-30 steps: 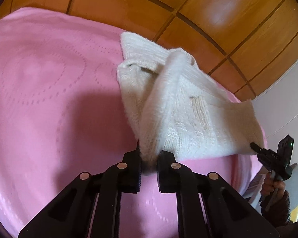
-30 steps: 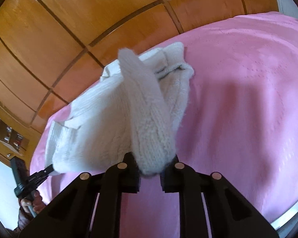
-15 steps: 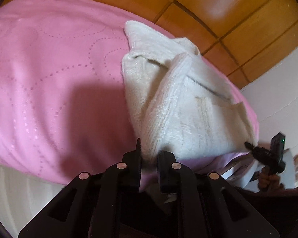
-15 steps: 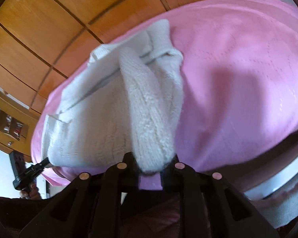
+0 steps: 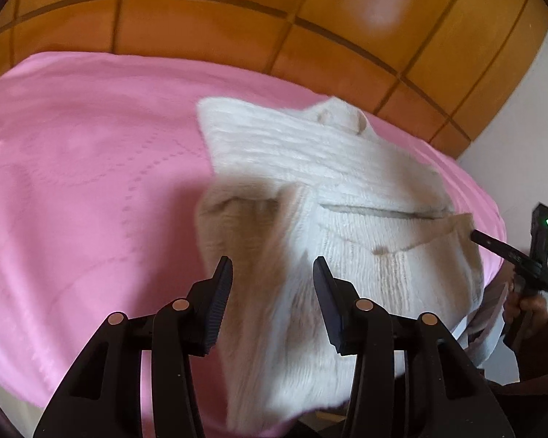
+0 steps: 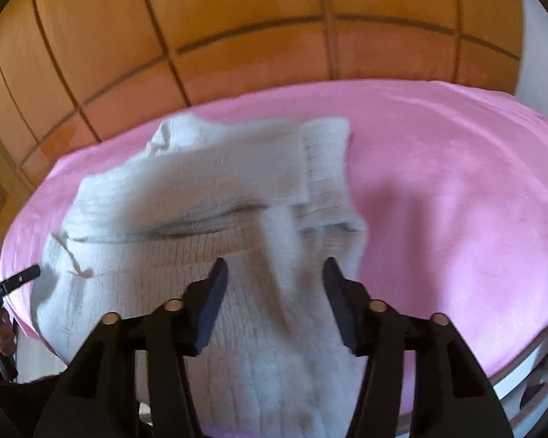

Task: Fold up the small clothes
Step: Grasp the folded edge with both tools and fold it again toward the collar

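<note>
White knit sweater (image 5: pixel 347 189) on pink bedspread (image 5: pixel 91 182), both tongs opening, unpressed

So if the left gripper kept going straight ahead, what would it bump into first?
Most likely the white sweater, which lies right between the opening jaws of the left gripper. The pink blanket is underneath it.
</note>
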A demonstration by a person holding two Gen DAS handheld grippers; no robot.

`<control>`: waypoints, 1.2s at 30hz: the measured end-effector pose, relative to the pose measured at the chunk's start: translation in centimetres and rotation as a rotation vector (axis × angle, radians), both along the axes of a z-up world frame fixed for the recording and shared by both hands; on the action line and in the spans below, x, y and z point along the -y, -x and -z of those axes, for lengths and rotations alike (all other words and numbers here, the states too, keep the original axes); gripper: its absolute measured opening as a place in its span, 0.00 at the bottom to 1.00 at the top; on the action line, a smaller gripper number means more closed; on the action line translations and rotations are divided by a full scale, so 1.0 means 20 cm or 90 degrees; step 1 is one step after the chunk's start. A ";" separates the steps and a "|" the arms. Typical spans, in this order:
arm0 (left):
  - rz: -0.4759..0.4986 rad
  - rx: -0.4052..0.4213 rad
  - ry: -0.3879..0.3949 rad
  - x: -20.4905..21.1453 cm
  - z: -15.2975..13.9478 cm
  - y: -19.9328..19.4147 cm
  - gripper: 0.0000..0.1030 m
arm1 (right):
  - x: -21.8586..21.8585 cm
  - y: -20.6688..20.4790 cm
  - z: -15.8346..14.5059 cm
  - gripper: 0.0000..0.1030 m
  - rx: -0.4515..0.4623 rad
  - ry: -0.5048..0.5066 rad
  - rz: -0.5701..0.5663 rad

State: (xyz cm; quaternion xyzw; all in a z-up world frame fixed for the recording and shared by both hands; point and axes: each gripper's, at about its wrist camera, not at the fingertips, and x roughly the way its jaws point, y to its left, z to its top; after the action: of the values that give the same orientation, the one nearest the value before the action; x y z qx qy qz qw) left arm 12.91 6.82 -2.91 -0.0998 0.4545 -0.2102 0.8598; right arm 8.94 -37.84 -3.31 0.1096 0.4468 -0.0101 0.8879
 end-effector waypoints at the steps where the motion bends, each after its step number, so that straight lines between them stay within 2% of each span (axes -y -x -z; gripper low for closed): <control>1: 0.004 -0.004 0.000 0.01 0.02 -0.01 0.43 | -0.01 -0.01 0.02 0.29 -0.009 0.011 -0.004; 2: 0.012 -0.013 0.002 0.02 0.04 -0.02 0.36 | -0.02 -0.02 0.05 0.15 -0.022 0.019 -0.010; 3: 0.018 -0.018 0.000 0.01 0.05 -0.02 0.18 | -0.02 -0.01 0.06 0.09 -0.028 0.020 -0.010; 5: 0.022 -0.006 -0.009 0.02 0.04 -0.01 0.07 | 0.00 0.02 0.04 0.07 -0.023 0.014 -0.005; 6: 0.019 0.000 -0.006 0.01 0.03 0.00 0.06 | 0.01 0.05 0.01 0.07 -0.016 0.008 -0.004; 11: 0.022 0.047 0.069 -0.10 -0.13 0.12 0.06 | 0.07 0.17 -0.21 0.06 0.042 -0.021 -0.017; 14: 0.011 0.070 0.093 -0.14 -0.21 0.11 0.06 | 0.12 0.17 -0.32 0.06 0.078 -0.046 -0.005; 17: -0.007 0.085 0.114 -0.15 -0.27 0.01 0.05 | 0.16 0.06 -0.39 0.06 0.109 -0.064 0.008; 22: -0.030 0.117 0.096 -0.09 -0.36 -0.26 0.05 | 0.21 -0.24 -0.42 0.06 0.135 -0.053 0.025; 27: -0.061 0.086 0.075 -0.05 -0.32 -0.56 0.05 | 0.32 -0.56 -0.34 0.06 0.124 -0.053 0.075; 30: -0.082 0.055 0.039 0.00 -0.23 -0.73 0.05 | 0.35 -0.74 -0.25 0.05 0.096 -0.042 0.098; 32: -0.089 0.034 0.008 0.04 -0.16 -0.81 0.05 | 0.36 -0.86 -0.11 0.05 0.052 -0.032 0.118; 35: -0.101 -0.028 -0.046 0.08 -0.01 -0.90 0.05 | 0.38 -0.93 0.05 0.06 -0.003 -0.032 0.131; 36: -0.103 -0.042 -0.055 0.09 0.01 -0.90 0.06 | 0.38 -0.94 0.08 0.10 -0.013 -0.035 0.132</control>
State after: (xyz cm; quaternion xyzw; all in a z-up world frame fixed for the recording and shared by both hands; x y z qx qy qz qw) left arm 30.87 5.05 -3.09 -0.1054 0.4819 -0.1170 0.8619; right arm 27.82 -45.36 -4.95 0.1793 0.4419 -0.0911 0.8742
